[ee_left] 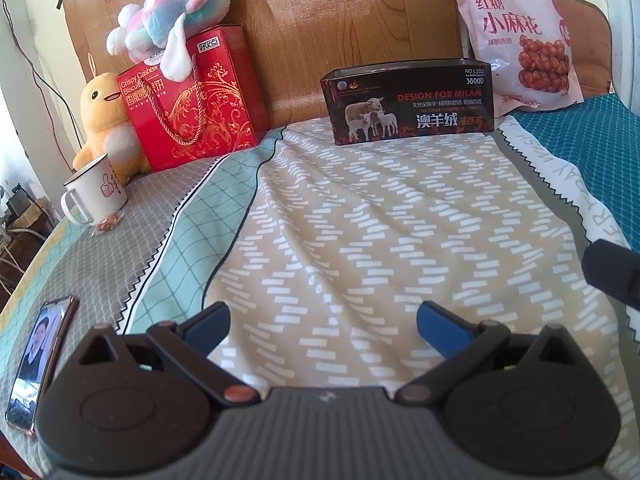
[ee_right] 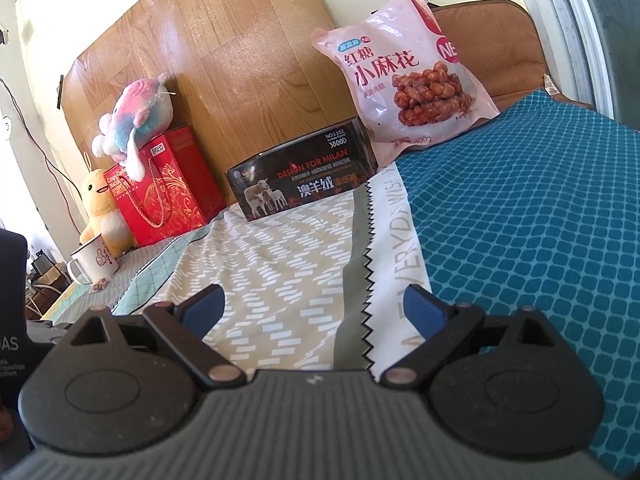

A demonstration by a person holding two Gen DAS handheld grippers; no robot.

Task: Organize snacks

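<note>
A pink snack bag leans upright against the headboard at the back right. Left of it stands an open dark box printed with sheep. A small wrapped snack lies beside a white mug at the left edge. My left gripper hovers open over the beige patterned sheet, well short of the box, holding nothing. My right gripper is open too, empty, above the sheet's zigzag border. The right gripper's dark body shows at the right edge of the left wrist view.
A red cashew-biscuit gift box stands at the back left with a pink-blue plush on top and a yellow plush duck beside it. A phone lies near the bed's left edge. A teal mat covers the right side.
</note>
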